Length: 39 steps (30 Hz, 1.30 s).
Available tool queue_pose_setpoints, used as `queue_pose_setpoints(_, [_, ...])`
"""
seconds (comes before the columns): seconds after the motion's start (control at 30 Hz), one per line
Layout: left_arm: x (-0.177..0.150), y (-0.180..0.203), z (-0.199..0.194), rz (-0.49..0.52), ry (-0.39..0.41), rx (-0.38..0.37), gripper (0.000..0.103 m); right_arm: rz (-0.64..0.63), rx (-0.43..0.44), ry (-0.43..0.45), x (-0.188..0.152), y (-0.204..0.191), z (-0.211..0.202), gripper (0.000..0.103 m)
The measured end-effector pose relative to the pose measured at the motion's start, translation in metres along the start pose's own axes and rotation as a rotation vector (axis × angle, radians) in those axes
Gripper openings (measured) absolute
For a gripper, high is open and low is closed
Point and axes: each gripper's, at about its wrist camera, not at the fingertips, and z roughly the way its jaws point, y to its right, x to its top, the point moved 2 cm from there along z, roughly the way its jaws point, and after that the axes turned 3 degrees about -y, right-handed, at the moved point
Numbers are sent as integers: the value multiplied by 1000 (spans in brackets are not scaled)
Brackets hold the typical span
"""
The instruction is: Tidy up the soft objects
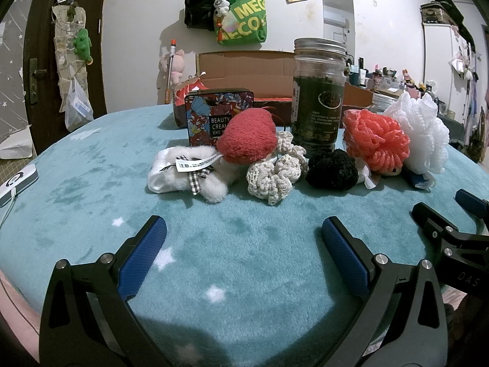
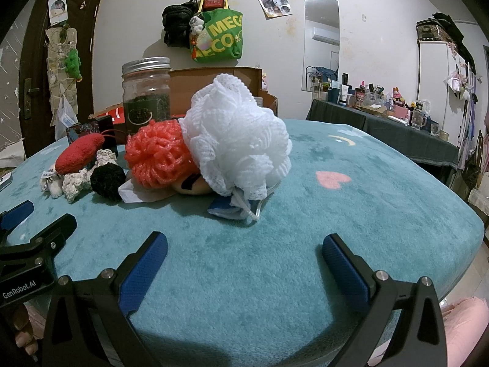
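left gripper (image 1: 243,235): spread wide, empty, short of the soft pile | right gripper (image 2: 244,250): spread wide, empty, facing white pouf (image 2: 238,134) | pouf rests on blanket (image 2: 351,229), touching orange pouf (image 2: 156,156), well ahead | advice: close on the mesh bulk, not the cord; lift straight so the neighbour stays put

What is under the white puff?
Under the white puff peeks a blue item and a doll-like face beside the orange puff; the rest is covered.
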Motion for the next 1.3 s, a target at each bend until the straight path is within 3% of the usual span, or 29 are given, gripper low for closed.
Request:
queue_pose_setpoints(0.3, [8,1,-1,0,-17,-12,103,-21,-2,-2,1,-2,-2,103])
queue_pose_setpoints(0.6, [35,6,-18,27,38,-48,103,-8,24,78,31,8,-18,103])
queue_pose_setpoints(0.87, [61,0,-13,33,41,-72,103,-4,56,84,54,17,-14,103])
queue_pose_setpoints(1.1, [87,-8,-1,49,23,-75,103,21,135,59,76,26,-2,103])
queue_pose_setpoints(1.3, [95,-11,19,59,-47,-91,99,45,222,4,83,32,17,103])
